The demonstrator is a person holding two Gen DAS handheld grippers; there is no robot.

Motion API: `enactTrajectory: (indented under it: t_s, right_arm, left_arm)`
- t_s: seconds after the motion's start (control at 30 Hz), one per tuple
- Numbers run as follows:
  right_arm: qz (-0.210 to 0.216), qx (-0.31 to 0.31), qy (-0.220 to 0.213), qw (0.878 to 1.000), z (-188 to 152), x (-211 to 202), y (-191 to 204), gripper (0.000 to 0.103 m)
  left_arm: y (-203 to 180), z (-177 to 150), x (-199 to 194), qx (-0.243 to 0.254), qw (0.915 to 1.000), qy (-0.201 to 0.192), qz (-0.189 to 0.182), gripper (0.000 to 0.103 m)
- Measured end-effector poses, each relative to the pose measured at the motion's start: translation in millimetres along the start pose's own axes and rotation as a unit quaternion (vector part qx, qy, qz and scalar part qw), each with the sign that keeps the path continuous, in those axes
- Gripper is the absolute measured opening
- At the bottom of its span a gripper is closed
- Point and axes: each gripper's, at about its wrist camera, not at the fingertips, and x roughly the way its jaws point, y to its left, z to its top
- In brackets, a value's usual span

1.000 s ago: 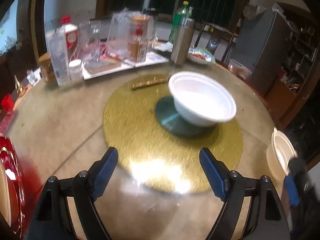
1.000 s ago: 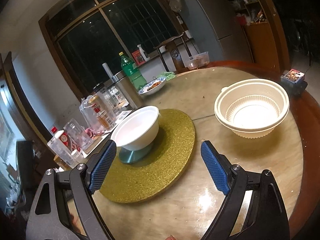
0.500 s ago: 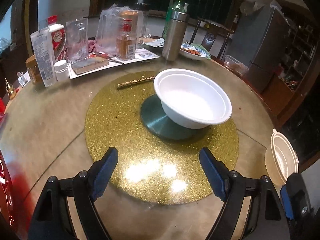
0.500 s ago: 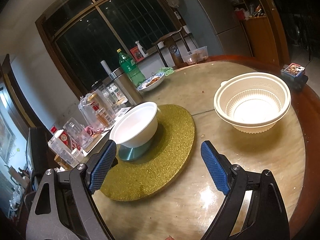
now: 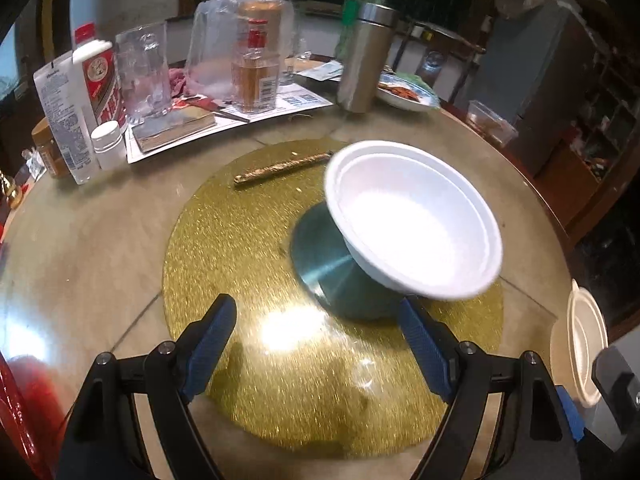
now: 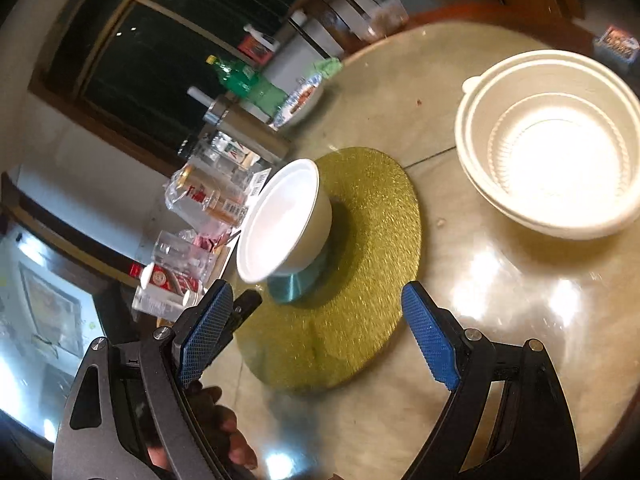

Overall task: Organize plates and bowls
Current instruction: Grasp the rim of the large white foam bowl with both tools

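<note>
A white bowl (image 5: pixel 416 220) sits tilted on a teal metal disc (image 5: pixel 332 268) in the middle of a round gold glitter mat (image 5: pixel 240 248). My left gripper (image 5: pixel 316 344) hangs open over the mat's near side, its right fingertip just short of the bowl's rim, nothing between the pads. In the right wrist view the same white bowl (image 6: pixel 284 220) lies ahead and left, and a cream ribbed bowl (image 6: pixel 556 144) stands on the table at the upper right. My right gripper (image 6: pixel 316 336), rolled sideways, is open over the mat's edge (image 6: pixel 360 320) and holds nothing. A hand (image 6: pixel 224 432) shows at the lower left.
Bottles, a glass mug, a steel flask (image 5: pixel 364 56), a book and a plate of food (image 5: pixel 404 92) crowd the far side of the round table. A gold stick (image 5: pixel 280 168) lies on the mat. Something red (image 5: pixel 16 412) is at the left edge. The cream bowl (image 5: pixel 580 348) sits at the right rim.
Both grippers moved in toward the white bowl, which now looks larger. The right gripper rolled, tilting its view, and the cream bowl shifted to its upper right. The jaws stayed equally wide.
</note>
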Motion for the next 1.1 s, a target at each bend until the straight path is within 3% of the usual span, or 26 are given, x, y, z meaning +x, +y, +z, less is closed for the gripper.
enactTrajectory:
  t_s: [0.17,0.27,0.4,0.6,0.7,0.83,0.87,0.9,0.97,1.03,1.1]
  right_arm:
    - [0.011,0.029,0.043,0.999,23.8,34.3,3.5,0.087]
    - [0.007,0.040,0.055,0.998,35.0,51.8,6.4,0.075]
    - [0.010,0.045,0.058,0.997,47.4,69.9,10.7,0.074]
    - [-0.006,0.059,0.070,0.996,57.0,97.7,9.0,0.064]
    - [-0.012,0.064,0.078,0.995,60.3,107.7,7.5,0.051]
    - [-0.025,0.052,0.078,0.995,62.4,118.1,11.6,0.051]
    - [-0.027,0.051,0.080,0.995,62.0,120.6,12.1,0.050]
    - [-0.031,0.048,0.082,0.995,61.1,122.9,12.7,0.040]
    - [-0.044,0.040,0.083,0.995,59.4,124.2,13.6,0.028]
    - [-0.057,0.030,0.078,0.995,58.3,123.1,14.2,0.016]
    - [-0.064,0.022,0.081,0.994,56.9,123.4,15.6,0.015]
  left_arm:
    - [5.9,16.9,7.9,-0.028,0.9996,-0.002,-0.009,0.083]
    - [12.0,24.7,7.1,-0.044,0.9988,-0.008,-0.018,0.083]
    - [22.4,31.4,5.4,-0.078,0.9964,-0.024,-0.022,0.083]
    - [6.4,44.3,17.4,-0.069,0.9971,-0.025,-0.022,0.083]
    - [0.2,41.0,23.1,-0.052,0.9982,-0.027,-0.015,0.083]
    - [0.9,41.4,35.0,-0.040,0.9991,-0.013,-0.005,0.082]
    - [1.1,41.5,38.0,-0.038,0.9992,-0.012,-0.003,0.080]
    - [0.6,40.7,41.5,-0.032,0.9994,-0.009,0.002,0.077]
    - [-1.5,39.5,46.3,-0.022,0.9998,0.000,0.004,0.056]
    - [-3.8,38.2,47.2,-0.008,1.0000,0.002,0.006,0.042]
    - [-5.3,37.4,47.4,-0.001,1.0000,0.003,0.008,0.032]
